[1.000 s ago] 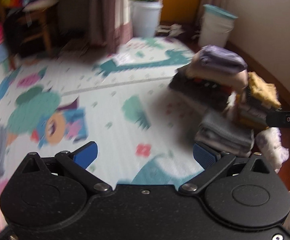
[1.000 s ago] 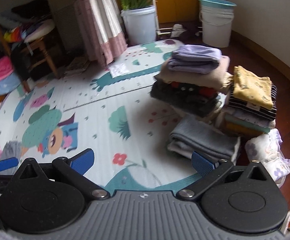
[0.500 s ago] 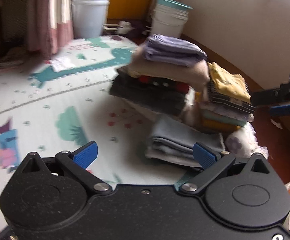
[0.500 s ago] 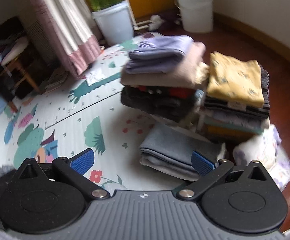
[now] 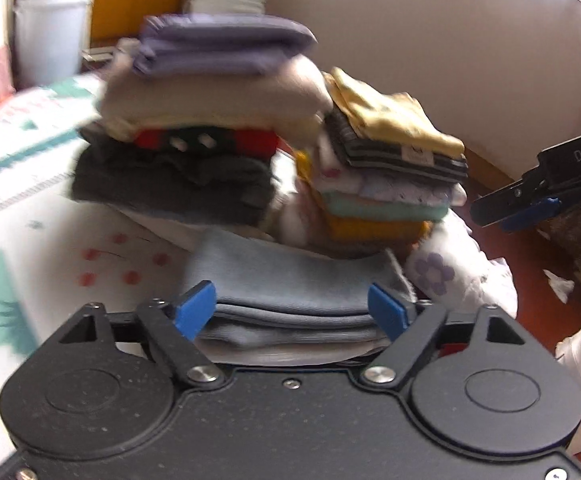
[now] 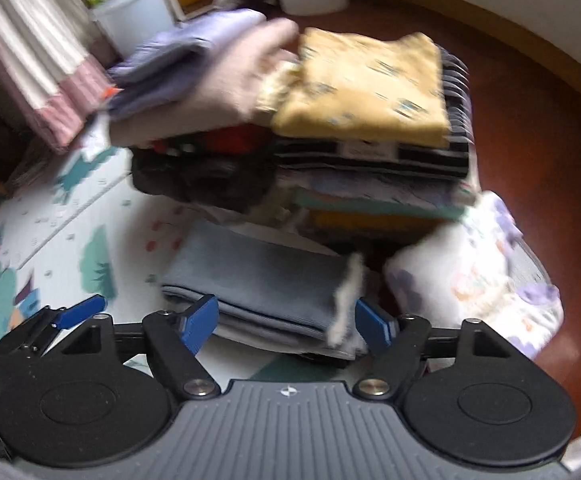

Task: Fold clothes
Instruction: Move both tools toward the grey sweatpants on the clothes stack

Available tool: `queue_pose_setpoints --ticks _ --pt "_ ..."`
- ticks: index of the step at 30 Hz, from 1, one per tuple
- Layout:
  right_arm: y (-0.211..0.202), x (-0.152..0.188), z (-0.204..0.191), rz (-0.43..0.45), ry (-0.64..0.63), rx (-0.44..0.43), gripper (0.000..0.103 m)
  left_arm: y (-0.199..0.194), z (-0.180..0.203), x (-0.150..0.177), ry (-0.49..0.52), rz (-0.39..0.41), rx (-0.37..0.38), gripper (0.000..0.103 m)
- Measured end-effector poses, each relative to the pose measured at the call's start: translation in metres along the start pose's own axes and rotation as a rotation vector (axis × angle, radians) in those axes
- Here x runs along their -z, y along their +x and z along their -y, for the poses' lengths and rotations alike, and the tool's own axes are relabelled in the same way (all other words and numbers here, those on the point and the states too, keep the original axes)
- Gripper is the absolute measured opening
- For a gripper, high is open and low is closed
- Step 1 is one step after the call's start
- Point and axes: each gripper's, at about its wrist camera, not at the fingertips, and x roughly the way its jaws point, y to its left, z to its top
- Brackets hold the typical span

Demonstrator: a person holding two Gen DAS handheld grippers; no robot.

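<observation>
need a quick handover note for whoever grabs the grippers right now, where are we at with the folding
Left gripper: jaws closing, the folded grey-blue garment between the pads; firm contact not visible.
Right gripper: jaws closing around the same garment's near edge; grip not confirmed either.
The garment lies on the play mat in front of two folded stacks: one topped by a lilac piece, one topped by a yellow piece. A white floral bundle sits to their right, apparently unfolded.
Done: both stacks and the grey-blue piece are folded.
Left: probably finish the grasp, put it on a stack, then fold the floral bundle.
</observation>
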Motion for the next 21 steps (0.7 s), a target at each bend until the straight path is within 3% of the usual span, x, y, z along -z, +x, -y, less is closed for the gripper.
queue_pose_setpoints --ticks 3,6,12,18,21 --pt "0.012 0.003 0.007 -0.022 -0.005 0.054 0.075 0.030 0.012 0.001 0.025 -0.030 0.037 0.079" --pt "0.024 0.007 0.013 -0.044 0.014 0.108 0.095 0.058 0.023 0.003 0.029 -0.065 0.064 0.079" --pt "0.035 0.007 0.023 -0.048 0.015 0.231 0.099 0.102 0.049 0.002 0.060 -0.141 0.094 0.079" --pt "0.033 0.004 0.045 -0.040 0.067 0.292 0.100 0.136 0.074 -0.003 0.104 -0.211 0.076 0.078" --pt "0.029 0.003 0.049 -0.036 0.078 0.284 0.100 0.149 0.074 -0.002 0.076 -0.249 0.080 0.060"
